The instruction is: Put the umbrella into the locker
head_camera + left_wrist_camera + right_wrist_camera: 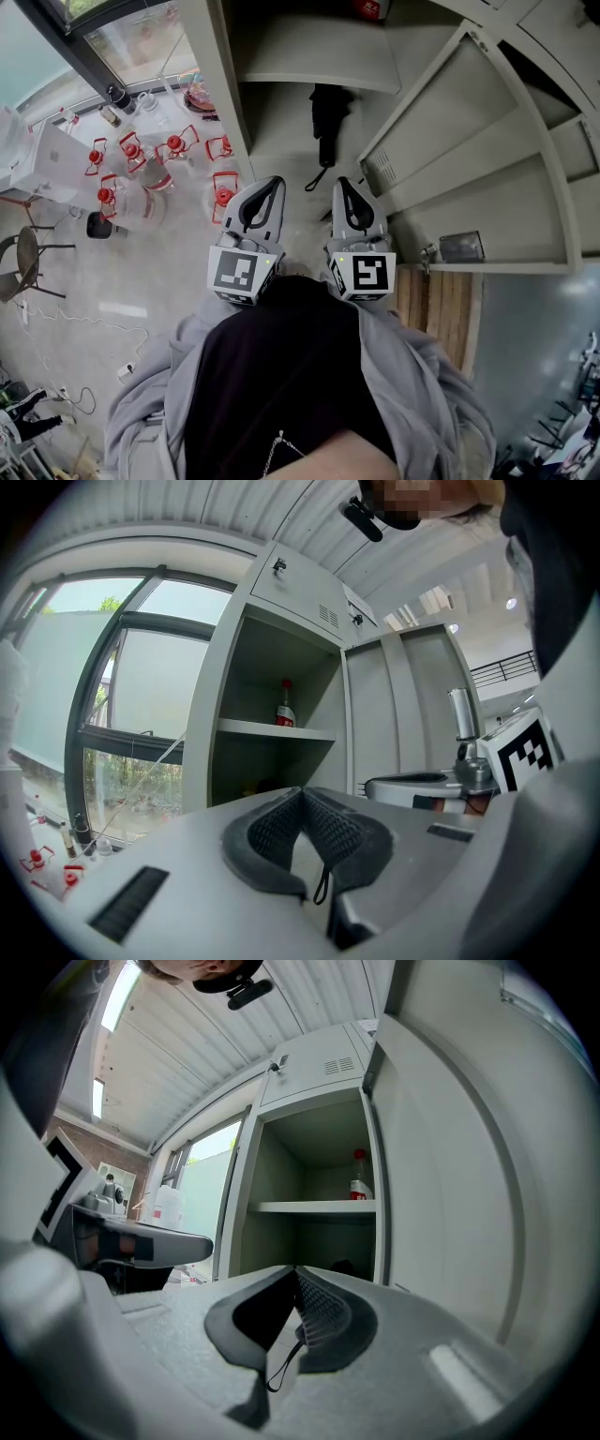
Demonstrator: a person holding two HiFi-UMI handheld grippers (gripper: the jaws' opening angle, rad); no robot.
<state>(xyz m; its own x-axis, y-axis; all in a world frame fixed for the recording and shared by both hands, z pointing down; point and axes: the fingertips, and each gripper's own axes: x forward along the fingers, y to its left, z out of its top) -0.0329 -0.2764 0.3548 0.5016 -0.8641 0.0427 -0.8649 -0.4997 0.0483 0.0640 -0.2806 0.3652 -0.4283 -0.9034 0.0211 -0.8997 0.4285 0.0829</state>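
Note:
The black folded umbrella (328, 120) lies on the floor of the open grey locker (225, 112), under its shelf (309, 58), with its wrist strap trailing toward me. In the right gripper view the umbrella (343, 1267) is only a dark shape just past the jaws. Both grippers are held level close to my body, in front of the locker and short of the umbrella. My left gripper (273, 184) (302, 793) is shut with nothing in it. So is my right gripper (344, 185) (296, 1272), whose jaws meet.
The locker door (469, 141) stands swung open at the right. A red-labelled bottle (286, 711) (359, 1184) stands on the shelf. Left of the locker, several red-capped things (169, 150) sit on the floor by the window, and a chair (28, 262) stands farther left.

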